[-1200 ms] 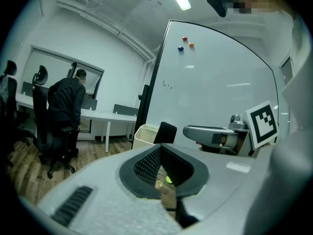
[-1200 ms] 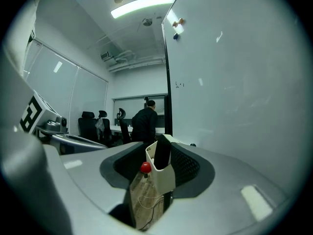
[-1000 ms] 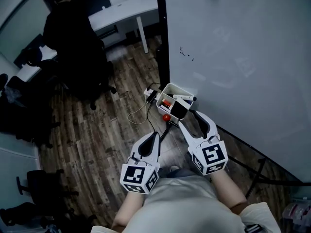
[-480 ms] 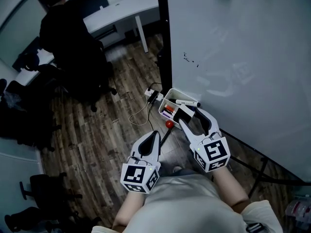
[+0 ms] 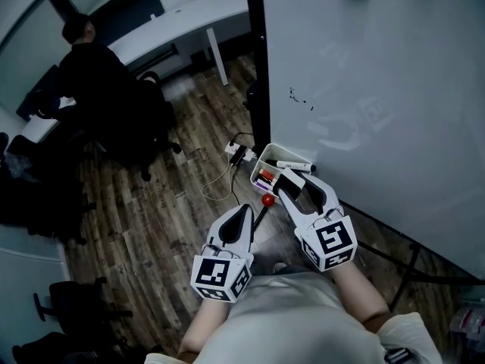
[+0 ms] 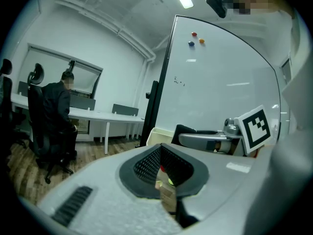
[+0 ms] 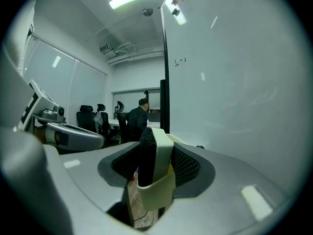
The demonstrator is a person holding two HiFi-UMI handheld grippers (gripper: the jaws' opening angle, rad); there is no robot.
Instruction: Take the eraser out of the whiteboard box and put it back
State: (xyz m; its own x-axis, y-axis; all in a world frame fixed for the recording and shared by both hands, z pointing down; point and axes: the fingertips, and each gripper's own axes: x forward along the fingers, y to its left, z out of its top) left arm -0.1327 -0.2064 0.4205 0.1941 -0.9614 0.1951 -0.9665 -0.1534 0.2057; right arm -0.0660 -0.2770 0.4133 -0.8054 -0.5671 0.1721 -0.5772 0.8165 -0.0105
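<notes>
**Right gripper closes on the eraser standing in the whiteboard box**

The whiteboard box (image 5: 258, 156) hangs at the foot of the whiteboard (image 5: 379, 89), at 12 o'clock from the person. That puts it low and close, so both tools are held out nearly level rather than pointed down.

The right gripper (image 5: 299, 188) reaches straight in at the box's near end. Its jaws stand wide, one on each side of the eraser (image 7: 146, 155), and they are closing. The eraser stands on edge between the pads, dark felt toward 9 o'clock and pale back toward 3 o'clock. The pads therefore meet its two broad, flat faces, which looks the surest way to take it. A firm squeeze is not yet evident. A pale lip crosses in front of the eraser's lower part in the right gripper view, apparently the box's near wall, so the eraser seems to sit inside the box, not lifted.

A marker (image 5: 292, 164) lies across the box at 12 o'clock from the eraser, clear of the jaws.

The left gripper (image 5: 244, 208) hangs at 8 o'clock from the box, well apart from it. Its jaws are together with nothing between them. It seems parked there to leave room, since one tool suffices for so small a thing.

A red ball (image 5: 267, 200) lies on the floor between the two grippers.
</notes>
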